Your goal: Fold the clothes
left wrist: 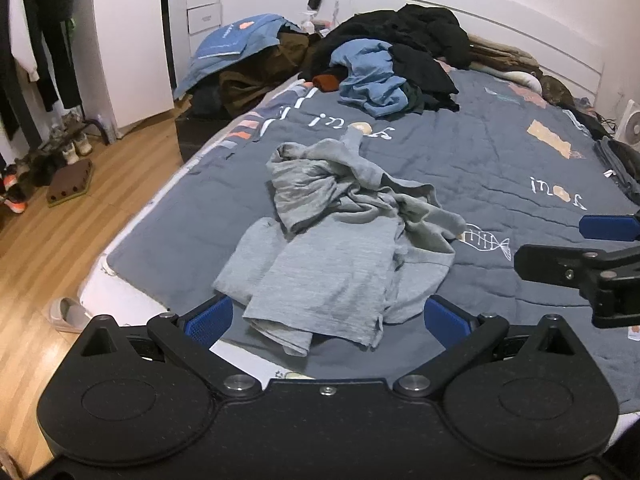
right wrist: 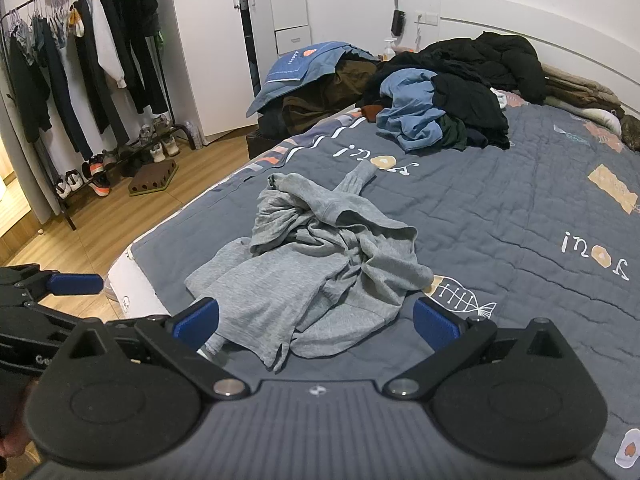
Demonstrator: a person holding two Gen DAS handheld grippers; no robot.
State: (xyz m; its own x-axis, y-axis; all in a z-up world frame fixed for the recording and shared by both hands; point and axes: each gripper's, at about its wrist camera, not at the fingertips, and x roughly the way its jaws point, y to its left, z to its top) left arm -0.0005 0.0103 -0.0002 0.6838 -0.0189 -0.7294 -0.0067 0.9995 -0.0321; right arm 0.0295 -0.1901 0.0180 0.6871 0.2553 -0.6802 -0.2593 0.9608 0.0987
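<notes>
Grey-blue quilted bedcover (left wrist: 500, 160) spans the bed and carries all the clothing in view. At its far end, against the headboard, lies a heap of dark and light-blue garments (right wrist: 448, 92), well apart from the working area.

Nearer the foot, a crumpled grey hooded sweatshirt (left wrist: 340, 240) lies on the cover near the bed's left edge, unfolded and bunched. One sleeve (right wrist: 356, 178) runs away toward the far heap, and the hood (right wrist: 384, 230) sits on top of the bundle. The garment's long axis runs roughly near-to-far, away from both cameras, with the hem end closest.

Left hand-held gripper (left wrist: 328, 320) is spread wide and holds nothing. The near hem lies directly ahead of it, between its blue pads (left wrist: 210, 322), though whether they touch the cloth cannot be told. Right hand-held gripper (right wrist: 316, 322) is likewise wide and empty, with the sweatshirt ahead and a little left of its centre line. In the left wrist view it appears off to the right, over bare cover.

Assessment: folding has not begun. The left one looks nearer the hem, and both would approach forward along the garment's length.
</notes>
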